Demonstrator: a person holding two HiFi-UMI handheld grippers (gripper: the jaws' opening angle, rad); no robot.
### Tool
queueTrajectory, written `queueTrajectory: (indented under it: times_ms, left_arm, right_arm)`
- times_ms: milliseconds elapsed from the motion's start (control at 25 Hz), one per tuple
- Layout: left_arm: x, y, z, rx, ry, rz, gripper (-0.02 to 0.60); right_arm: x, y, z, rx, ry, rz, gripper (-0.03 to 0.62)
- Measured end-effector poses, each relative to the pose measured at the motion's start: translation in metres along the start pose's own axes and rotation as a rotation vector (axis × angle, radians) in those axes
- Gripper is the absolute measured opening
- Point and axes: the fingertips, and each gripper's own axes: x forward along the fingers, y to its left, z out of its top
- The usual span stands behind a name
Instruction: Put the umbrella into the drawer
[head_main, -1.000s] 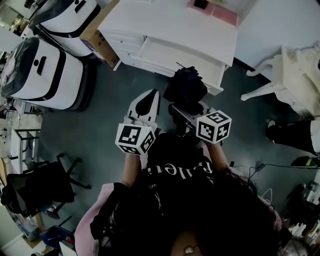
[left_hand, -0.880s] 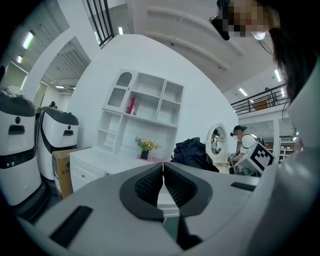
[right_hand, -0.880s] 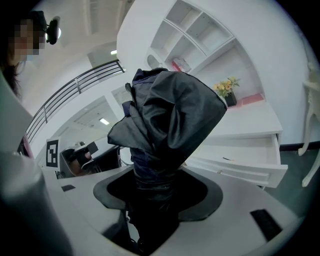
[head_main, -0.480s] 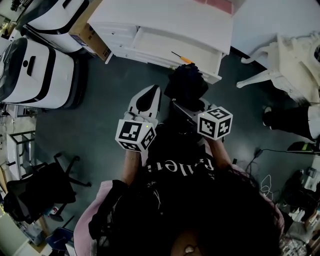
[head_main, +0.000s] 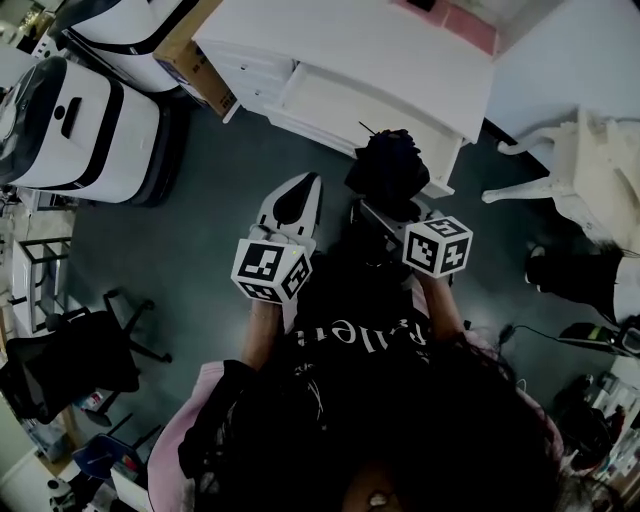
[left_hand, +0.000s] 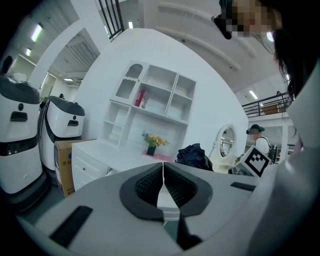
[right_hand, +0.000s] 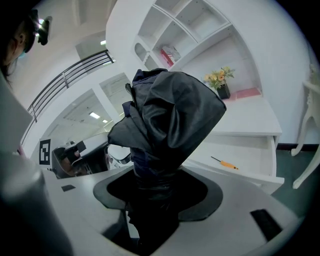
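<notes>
The right gripper (right_hand: 152, 192) is clamped on the folded black umbrella (head_main: 388, 165), which is held in the air near the front edge of the open drawer (head_main: 340, 105). The left gripper (left_hand: 163, 190) has its jaws fully together and holds nothing.

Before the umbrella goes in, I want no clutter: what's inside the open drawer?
A thin orange-handled tool lies in the drawer, on its otherwise bare floor. The umbrella hides part of it.
</notes>
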Motion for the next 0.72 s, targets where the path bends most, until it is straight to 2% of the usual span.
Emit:
queueTrajectory:
  times_ms: [320,720]
  left_arm:
    - [0.098,0.01,0.026,0.012,0.0,0.024,0.017]
    - [0.18,0.021,0.039,-0.009,0.019,0.09,0.017]
  right_arm:
    - [0.029,-0.094,0.063,-0.068,0.07,-0.058,0.275]
    - [0.059,-0.186,0.095,-0.086,0.157,-0.074,0.275]
